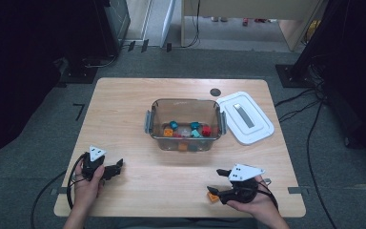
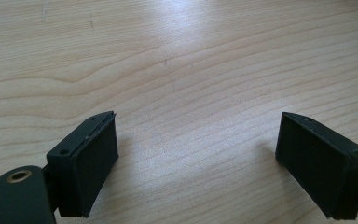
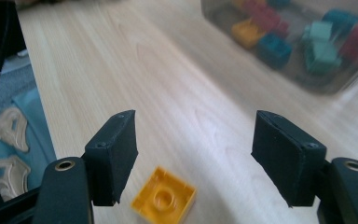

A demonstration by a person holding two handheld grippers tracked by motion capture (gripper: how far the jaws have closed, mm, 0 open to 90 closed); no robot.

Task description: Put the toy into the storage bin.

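Jaws apart, the right gripper straddles a yellow brick near the table's front edge, poised to pick it up; next comes squeezing, then carrying to the clear bin. Left gripper rests open.

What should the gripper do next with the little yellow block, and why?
Probably slide the right gripper a bit towards the yellow block until it sits midway, then close. The block lies on the table close to one jaw, off-centre, and the jaws are open, not touching it. The open clear box already holds other blocks, so it likely goes there.
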